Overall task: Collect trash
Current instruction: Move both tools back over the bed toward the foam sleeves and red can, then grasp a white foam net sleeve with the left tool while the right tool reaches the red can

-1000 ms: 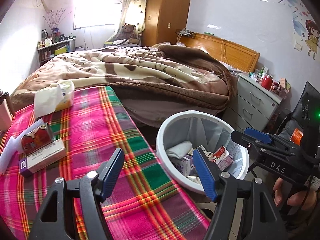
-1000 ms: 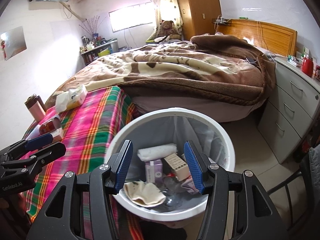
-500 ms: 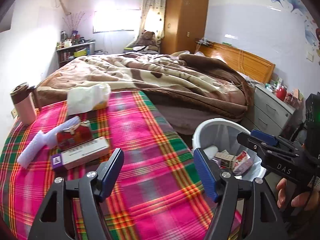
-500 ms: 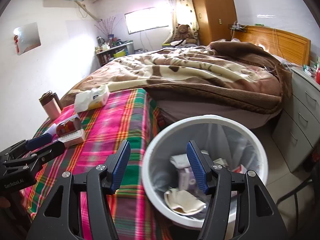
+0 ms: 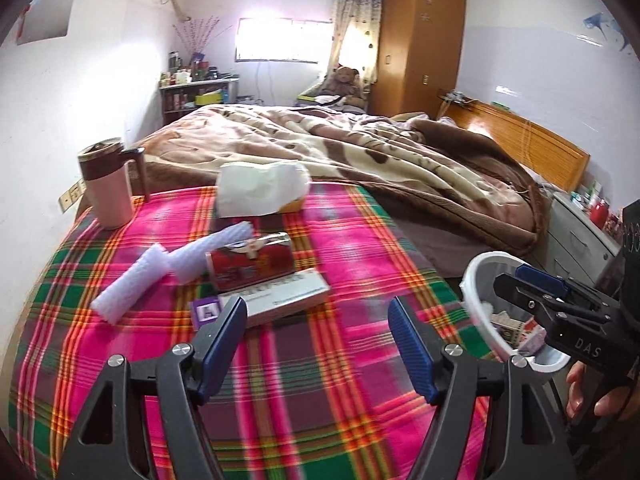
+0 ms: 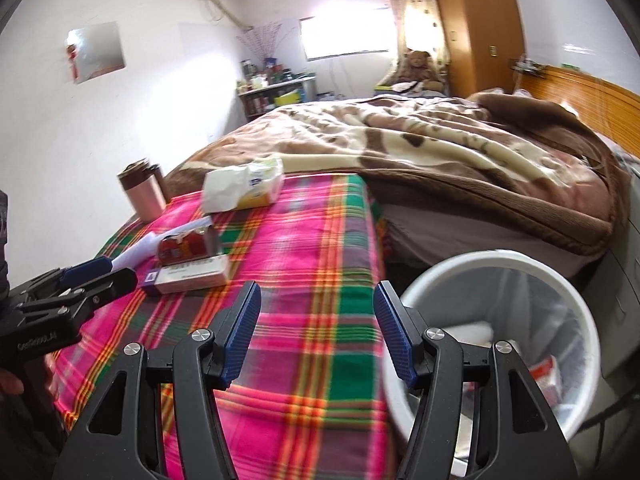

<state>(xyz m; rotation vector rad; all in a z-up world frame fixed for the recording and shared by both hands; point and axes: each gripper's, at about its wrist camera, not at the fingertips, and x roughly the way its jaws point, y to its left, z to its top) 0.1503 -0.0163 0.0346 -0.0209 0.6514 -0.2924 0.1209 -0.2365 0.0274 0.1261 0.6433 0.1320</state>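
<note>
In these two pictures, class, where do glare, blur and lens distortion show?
Left wrist view: the window is blown out white, the plaid cloth smears near the camera, walls bow outward. Right wrist view: the window glares too, the bin rim blurs, dark corners frame the picture.

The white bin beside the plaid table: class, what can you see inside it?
The white bin holds a clear liner, small boxes and something white. Its near rim and the right gripper hide the rest.

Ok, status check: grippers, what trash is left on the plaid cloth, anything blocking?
Left gripper open, empty. Right gripper open, empty, jaws just widened. Foam pieces, red packet, white box on the plaid cloth; bin alongside. Nothing blocking.
</note>
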